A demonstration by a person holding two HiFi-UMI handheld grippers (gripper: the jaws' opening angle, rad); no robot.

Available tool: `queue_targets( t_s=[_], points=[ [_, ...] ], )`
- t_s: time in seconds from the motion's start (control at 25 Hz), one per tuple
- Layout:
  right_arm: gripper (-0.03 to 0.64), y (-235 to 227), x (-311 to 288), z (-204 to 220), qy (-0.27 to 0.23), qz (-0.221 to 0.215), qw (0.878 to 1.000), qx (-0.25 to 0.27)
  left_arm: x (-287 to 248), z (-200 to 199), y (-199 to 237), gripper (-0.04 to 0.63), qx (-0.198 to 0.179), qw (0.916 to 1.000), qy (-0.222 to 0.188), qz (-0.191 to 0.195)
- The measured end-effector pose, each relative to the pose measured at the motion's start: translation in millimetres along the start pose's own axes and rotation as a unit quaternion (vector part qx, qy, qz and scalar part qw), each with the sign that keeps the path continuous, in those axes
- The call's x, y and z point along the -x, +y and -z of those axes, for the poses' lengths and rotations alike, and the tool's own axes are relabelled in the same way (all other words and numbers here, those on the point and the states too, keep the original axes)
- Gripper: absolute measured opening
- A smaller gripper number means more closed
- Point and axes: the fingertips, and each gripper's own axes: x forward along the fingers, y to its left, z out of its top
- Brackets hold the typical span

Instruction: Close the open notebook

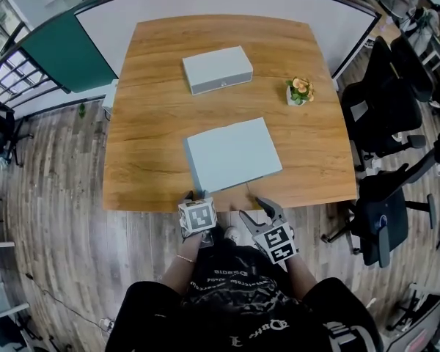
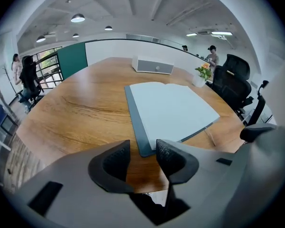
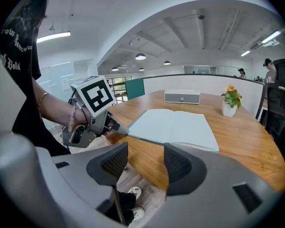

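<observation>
The notebook (image 1: 233,155) lies open on the wooden table (image 1: 154,123), pale blue-grey pages up, with a dark cover strip along its left edge (image 2: 134,115). My left gripper (image 1: 194,197) is at the notebook's near-left corner. Its jaws (image 2: 142,151) stand apart, and the cover's corner lies just beyond the tips with no pad pressing on it. In the right gripper view, the left gripper (image 3: 119,129) has its tip at that same corner of the notebook (image 3: 173,125). My right gripper (image 1: 255,210) hovers at the table's near edge, open (image 3: 146,156), with nothing between its fingers.
A long grey box (image 1: 217,69) sits at the far side of the table, and a small potted plant (image 1: 299,91) stands at the right. Black office chairs (image 1: 396,108) stand right of the table. A white wall panel (image 1: 227,6) runs behind it.
</observation>
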Motion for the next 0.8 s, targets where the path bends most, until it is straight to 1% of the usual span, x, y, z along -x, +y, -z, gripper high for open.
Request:
queue_targets(
  t_s=[0.08, 0.2, 0.24, 0.28, 0.44, 0.6, 0.8],
  points=[
    [0.227, 2.3, -1.6, 1.2, 0.003, -0.003, 1.000, 0.003, 1.2, 0.1, -7.7, 0.146, 0.007, 0.9999, 0.006, 0.010],
    [0.223, 7.5, -2.2, 1.6, 0.004, -0.006, 1.000, 0.004, 4.5, 0.5, -9.3, 0.096, 0.045, 0.9987, -0.006, 0.021],
    [0.220, 8.2, -2.2, 1.0, 0.003, -0.006, 1.000, 0.005, 5.0, -0.1, -7.7, 0.054, 0.055, 0.9981, -0.011, 0.026],
    [0.216, 8.1, -2.1, 0.5, 0.002, -0.006, 1.000, 0.006, 4.6, -0.8, -6.5, 0.028, 0.061, 0.9975, -0.013, 0.031],
    [0.206, 6.0, -0.2, 4.1, 0.003, 0.001, 1.000, 0.003, 5.8, -1.5, -6.3, 0.028, 0.081, 0.9948, -0.023, 0.058],
    [0.203, 4.2, 1.4, 5.9, 0.004, 0.007, 1.000, 0.002, 16.5, -9.3, -8.6, 0.026, 0.068, 0.9949, -0.051, 0.055],
    [0.201, 0.8, 3.4, 6.6, 0.000, 0.016, 1.000, -0.003, 33.5, -20.5, -14.2, 0.026, 0.065, 0.9921, -0.084, 0.066]
  ],
)
